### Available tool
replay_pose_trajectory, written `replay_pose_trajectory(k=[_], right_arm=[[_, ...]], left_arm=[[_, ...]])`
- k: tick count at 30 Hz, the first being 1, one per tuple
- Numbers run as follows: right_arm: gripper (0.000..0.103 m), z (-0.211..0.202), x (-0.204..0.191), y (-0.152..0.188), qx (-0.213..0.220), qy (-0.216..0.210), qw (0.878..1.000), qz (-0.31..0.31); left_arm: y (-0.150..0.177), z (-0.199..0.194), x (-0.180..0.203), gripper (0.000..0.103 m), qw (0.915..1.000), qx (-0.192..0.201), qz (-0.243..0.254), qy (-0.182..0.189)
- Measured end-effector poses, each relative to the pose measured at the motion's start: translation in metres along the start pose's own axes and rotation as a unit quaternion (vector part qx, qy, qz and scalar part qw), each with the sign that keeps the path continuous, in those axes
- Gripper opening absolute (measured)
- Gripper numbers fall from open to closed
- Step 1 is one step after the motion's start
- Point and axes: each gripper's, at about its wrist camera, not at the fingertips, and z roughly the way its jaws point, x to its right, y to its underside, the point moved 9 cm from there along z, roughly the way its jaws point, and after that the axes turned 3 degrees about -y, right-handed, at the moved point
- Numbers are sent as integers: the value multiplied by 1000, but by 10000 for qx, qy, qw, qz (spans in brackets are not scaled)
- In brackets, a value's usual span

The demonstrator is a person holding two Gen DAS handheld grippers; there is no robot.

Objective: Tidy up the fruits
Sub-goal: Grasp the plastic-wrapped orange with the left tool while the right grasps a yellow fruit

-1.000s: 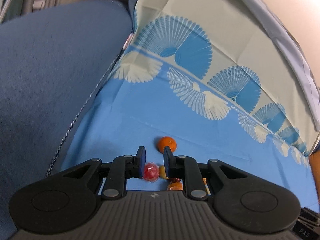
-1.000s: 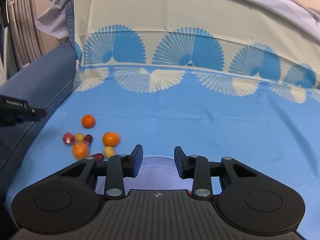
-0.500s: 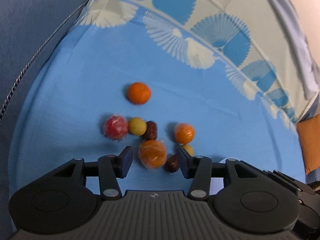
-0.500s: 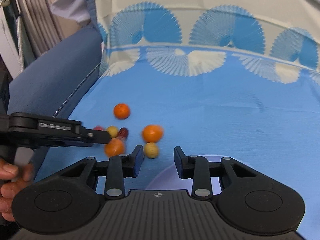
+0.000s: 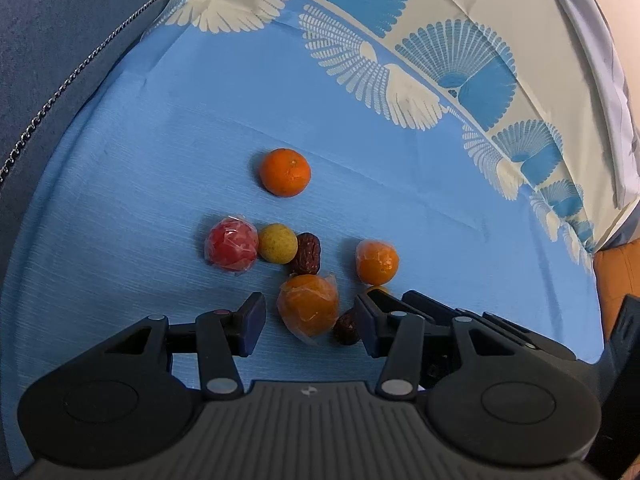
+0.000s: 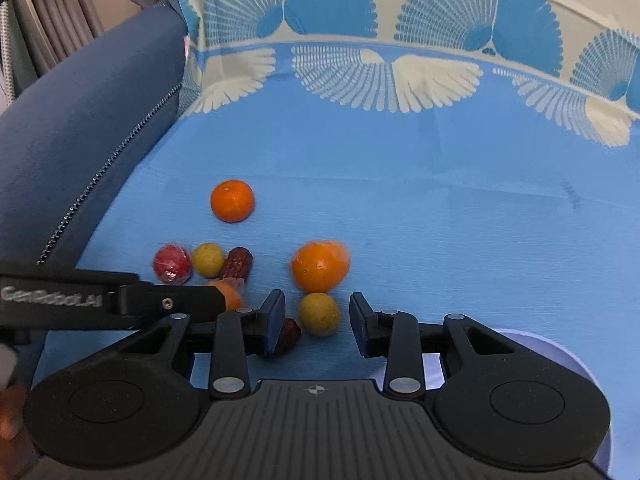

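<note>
Several small fruits lie on a blue cloth. My left gripper (image 5: 308, 322) is open around a plastic-wrapped orange (image 5: 308, 306). Beyond it lie a wrapped red fruit (image 5: 231, 250), a yellow fruit (image 5: 277, 243), a dark red date (image 5: 307, 253), a wrapped orange (image 5: 377, 261) and a bare orange (image 5: 285, 172). A second date (image 5: 346, 327) lies by the right finger. My right gripper (image 6: 318, 322) is open around another yellow fruit (image 6: 319, 314), with a wrapped orange (image 6: 319, 266) just beyond and a date (image 6: 287, 336) at its left finger. The left gripper (image 6: 120, 300) shows in the right wrist view.
A pale purple plate (image 6: 560, 364) sits under the right gripper's right side. A dark blue sofa arm with a zipper (image 6: 80, 152) borders the cloth on the left. The cloth's cream fan-patterned border (image 6: 400, 20) rises at the back.
Both grippers have moved forward and down onto the fruit cluster. The left jaws have opened wider around the wrapped orange. The right gripper has shifted left, so the yellow fruit now lies between its fingers.
</note>
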Motion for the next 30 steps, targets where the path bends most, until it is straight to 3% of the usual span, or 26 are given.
replay_pose_trajectory(k=[4, 7, 19, 21, 23, 26, 30], right_arm=[[35, 8, 2, 2, -112, 117, 9999, -56], [22, 6, 2, 1, -101, 91, 9999, -75], [22, -8, 4, 6, 3, 363, 9991, -235], [22, -9, 5, 6, 20, 426, 9988, -246], [22, -10, 4, 7, 44, 479, 9984, -298], [21, -14, 3, 6, 105, 498, 9982, -320], [21, -18, 6, 5, 160, 529, 9980, -292]], left_arm=[[0, 4, 3, 54, 10000, -37, 20, 16], [0, 8, 7, 54, 10000, -63, 55, 14], [4, 16, 13, 55, 9991, -131, 303, -248], [4, 16, 13, 53, 9989, -118, 349, -291], [3, 14, 12, 40, 9986, -89, 390, -341], [0, 6, 11, 40, 9988, 37, 348, -328], [0, 4, 8, 40, 9960, 58, 559, -690]])
